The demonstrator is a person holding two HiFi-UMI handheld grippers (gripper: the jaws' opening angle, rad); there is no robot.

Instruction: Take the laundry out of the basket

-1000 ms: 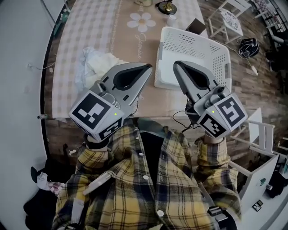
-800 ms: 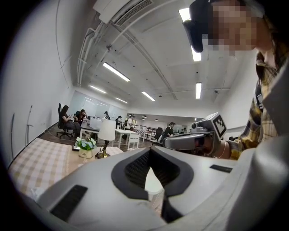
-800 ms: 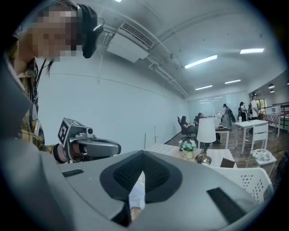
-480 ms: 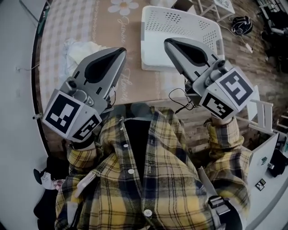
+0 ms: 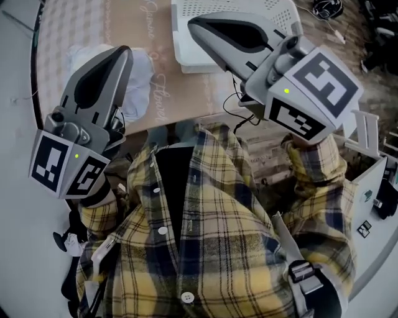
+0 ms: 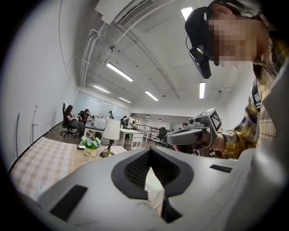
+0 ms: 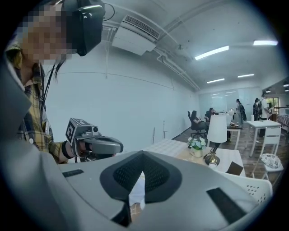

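Both the left gripper (image 5: 124,53) and the right gripper (image 5: 193,23) hover empty, jaws pressed together, over the near edge of the checked-cloth table (image 5: 68,31). The crumpled white laundry heap (image 5: 140,79) lies toward the table's left edge, just beside the white perforated plastic basket (image 5: 283,17). I'd say spread the jaws before dipping in for any leftovers.

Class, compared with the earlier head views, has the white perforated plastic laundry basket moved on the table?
No. The white perforated plastic laundry basket keeps its place beside the brown runner's cursive lettering; only the head view itself shifted.
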